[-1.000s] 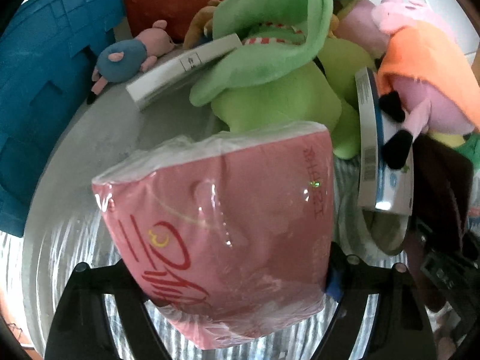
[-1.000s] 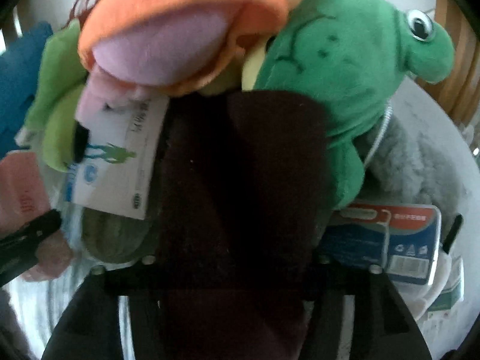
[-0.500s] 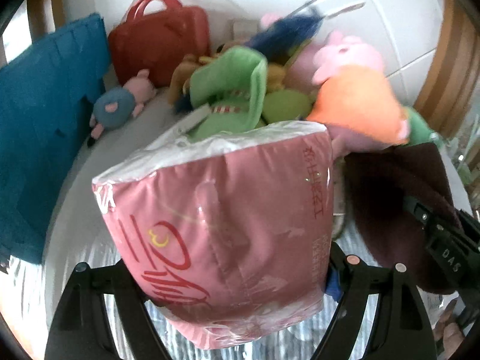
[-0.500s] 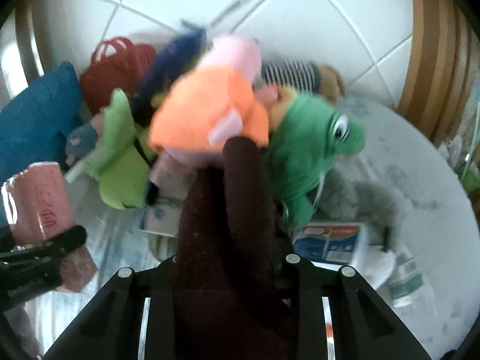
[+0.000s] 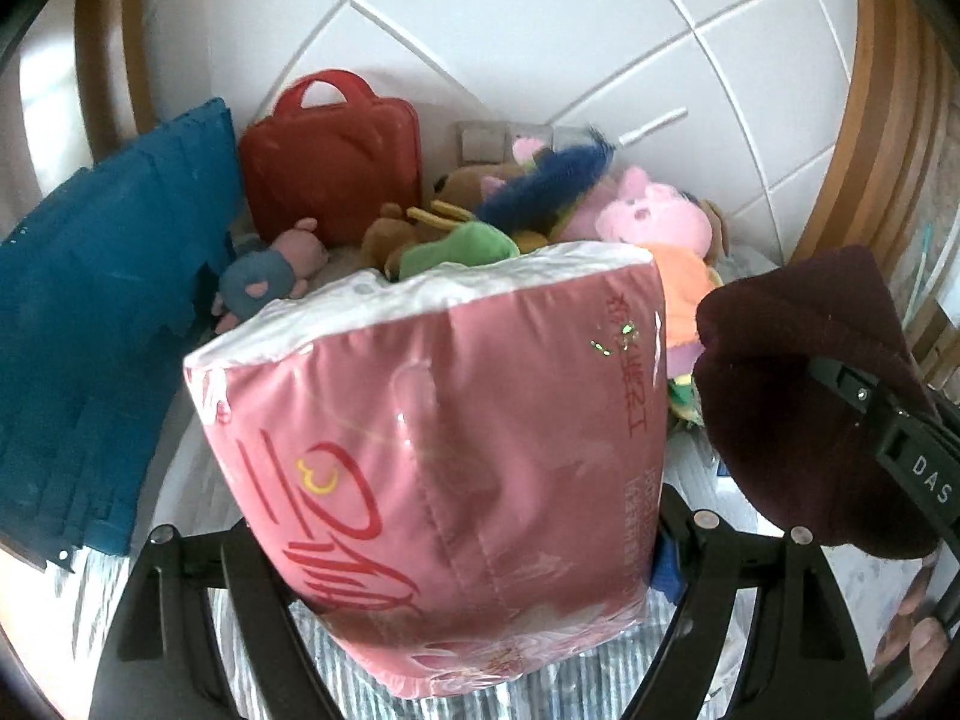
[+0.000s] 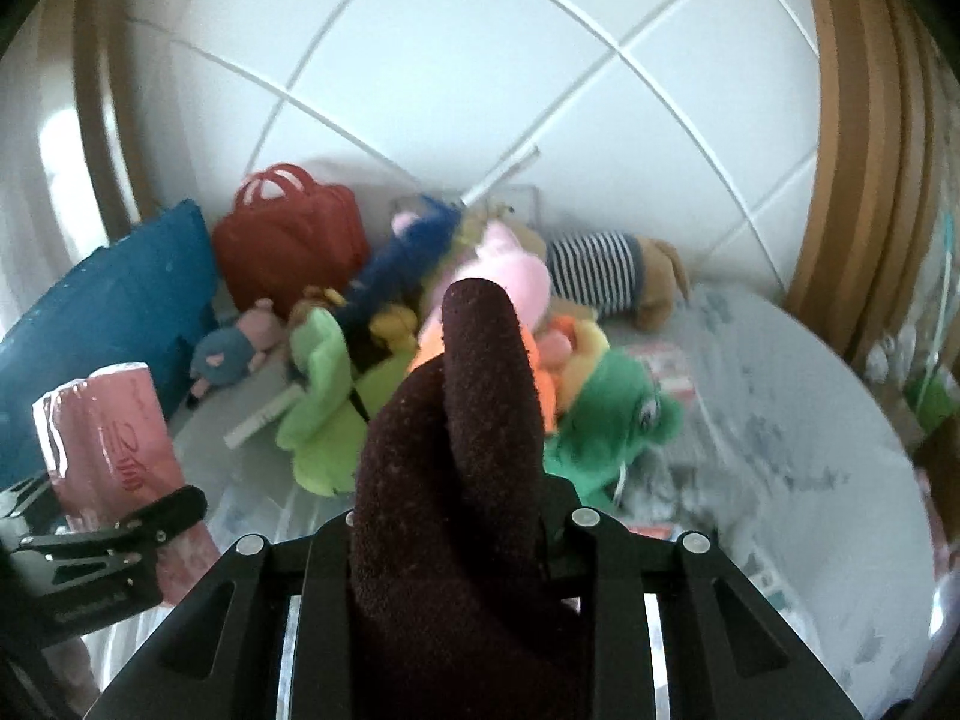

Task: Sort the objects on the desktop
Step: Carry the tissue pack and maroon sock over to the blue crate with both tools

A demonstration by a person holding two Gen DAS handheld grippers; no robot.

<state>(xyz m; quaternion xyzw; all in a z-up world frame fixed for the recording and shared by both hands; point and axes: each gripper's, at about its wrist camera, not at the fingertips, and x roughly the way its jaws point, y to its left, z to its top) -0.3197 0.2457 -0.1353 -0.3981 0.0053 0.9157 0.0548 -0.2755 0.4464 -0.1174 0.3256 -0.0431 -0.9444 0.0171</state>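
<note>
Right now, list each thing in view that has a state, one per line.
left gripper: shut on the pink tissue pack
pink tissue pack: held off the table, wrapper sealed
right gripper: shut on the dark maroon cloth
dark maroon cloth: held up, folded over
red bag: upright by the wall, closed
green frog plush: lying in the toy pile

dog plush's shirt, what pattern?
Dark blue and white stripes on the dog plush; the right wrist view shows it best.
</note>
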